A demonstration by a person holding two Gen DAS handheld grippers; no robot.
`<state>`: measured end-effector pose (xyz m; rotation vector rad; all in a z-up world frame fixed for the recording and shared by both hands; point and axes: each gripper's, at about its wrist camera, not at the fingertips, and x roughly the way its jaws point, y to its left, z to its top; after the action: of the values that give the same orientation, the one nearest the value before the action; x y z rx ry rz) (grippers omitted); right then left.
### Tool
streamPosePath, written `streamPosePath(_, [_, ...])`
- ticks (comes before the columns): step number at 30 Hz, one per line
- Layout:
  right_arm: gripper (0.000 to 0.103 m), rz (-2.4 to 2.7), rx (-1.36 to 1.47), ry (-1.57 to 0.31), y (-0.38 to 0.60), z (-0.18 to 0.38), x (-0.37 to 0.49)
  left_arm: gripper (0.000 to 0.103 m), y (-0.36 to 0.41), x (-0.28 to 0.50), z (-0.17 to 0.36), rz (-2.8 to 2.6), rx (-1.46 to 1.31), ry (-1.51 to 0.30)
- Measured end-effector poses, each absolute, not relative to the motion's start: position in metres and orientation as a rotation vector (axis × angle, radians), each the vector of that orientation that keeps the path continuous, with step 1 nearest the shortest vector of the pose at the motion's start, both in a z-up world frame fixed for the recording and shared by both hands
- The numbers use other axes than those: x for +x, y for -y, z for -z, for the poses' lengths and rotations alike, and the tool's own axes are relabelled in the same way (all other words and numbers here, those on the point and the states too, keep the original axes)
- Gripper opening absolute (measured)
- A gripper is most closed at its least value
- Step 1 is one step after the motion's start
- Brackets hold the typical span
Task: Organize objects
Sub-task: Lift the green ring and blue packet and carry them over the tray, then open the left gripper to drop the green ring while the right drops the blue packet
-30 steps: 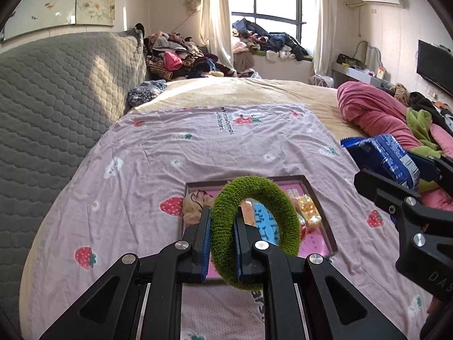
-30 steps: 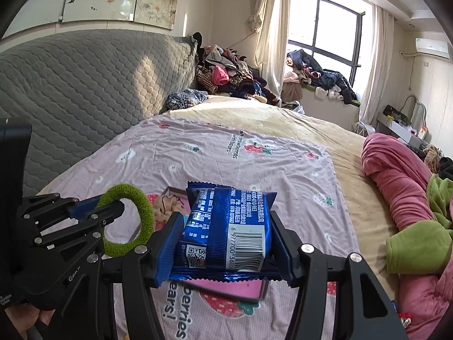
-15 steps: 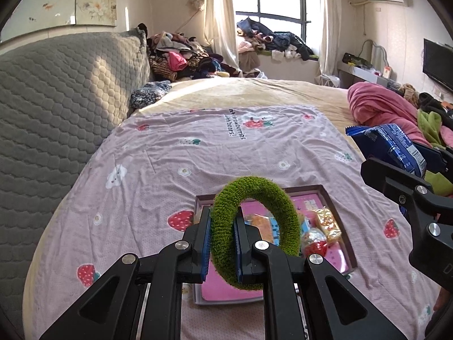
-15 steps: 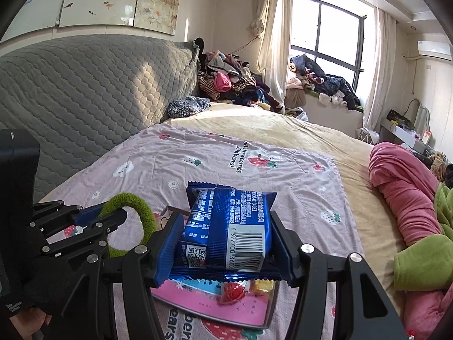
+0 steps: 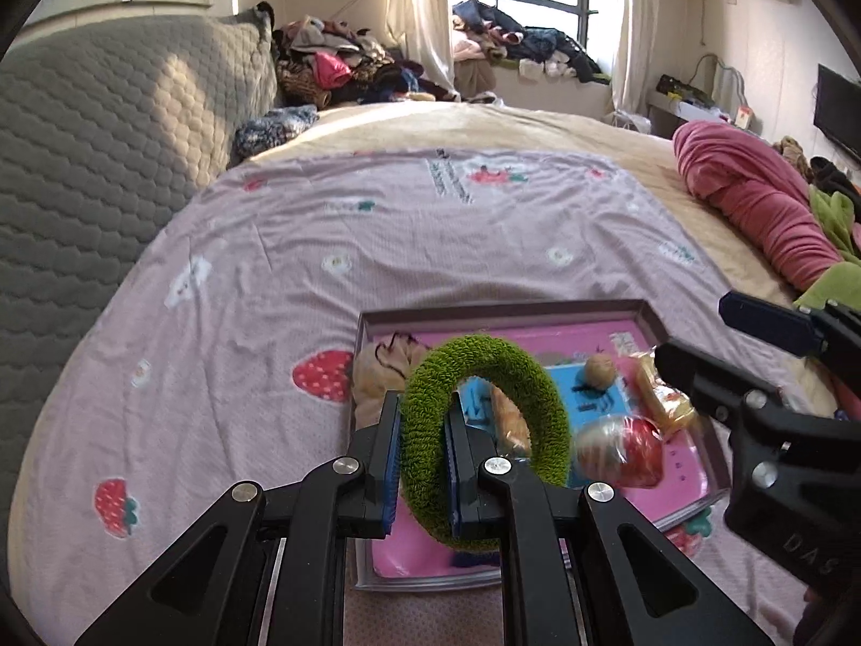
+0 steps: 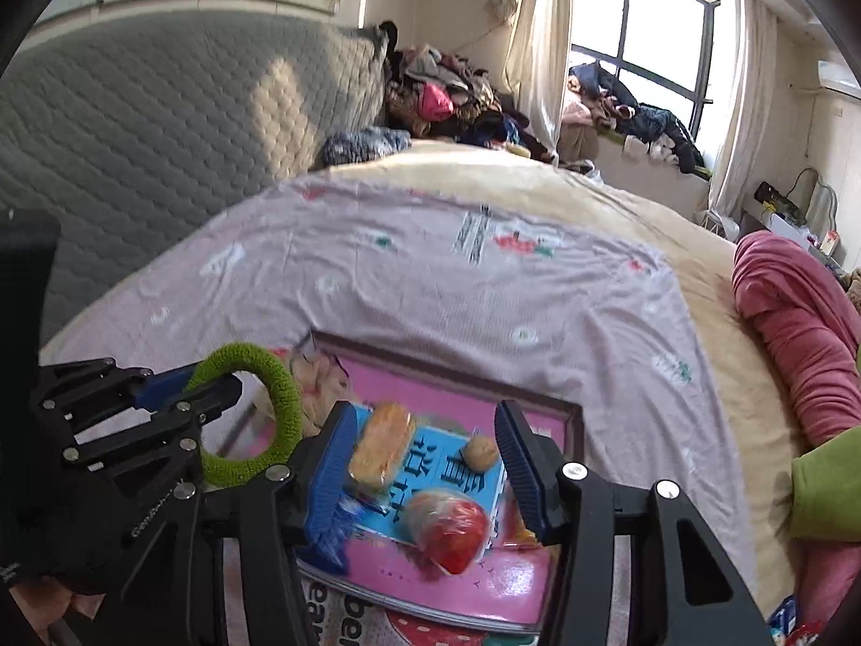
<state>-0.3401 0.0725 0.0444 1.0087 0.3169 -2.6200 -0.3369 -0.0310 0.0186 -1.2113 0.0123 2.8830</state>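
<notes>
Two handheld grippers above a bed spread with a strawberry-print sheet, on which lies a shallow tray with a pink floor.

Change: half a second ago the right gripper carried a blue snack packet between its pads; that packet is now gone from between them. A blurred blue shape at the foot of the left pad may be the packet falling or just landed, though the smear is too heavy to be sure. The jaws have just been closing and now stand at a middling gap with nothing between them; only the tray's contents show through. Both views also sit lower and nearer the tray than a second ago. Judged from this, the packet's delivery to the tray is done or nearly so, and the ring is the next item to place.

Ring: the left gripper is clamped fully on the near arc of a green fuzzy ring. The ring stands on edge, tilted slightly, its hole facing across the line of the fingers and its longer diameter running forward and up from the pads. It hangs over the tray's near left part, beside a cream fabric item and above a wrapped bread, a walnut and a red-and-clear wrapped sweet.
</notes>
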Motion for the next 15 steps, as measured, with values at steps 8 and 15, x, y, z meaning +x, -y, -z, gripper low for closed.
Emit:
streamPosePath(8, [0.054, 2.588, 1.071, -0.324, -0.072, -0.007, -0.346, 0.014, 0.038, -0.347, 0.022, -2.85, -1.281, 0.008])
streamPosePath(15, [0.052, 2.565, 1.121, -0.333, -0.071, 0.018, -0.349, 0.014, 0.041, -0.349, 0.04, -2.841, -1.321, -0.013])
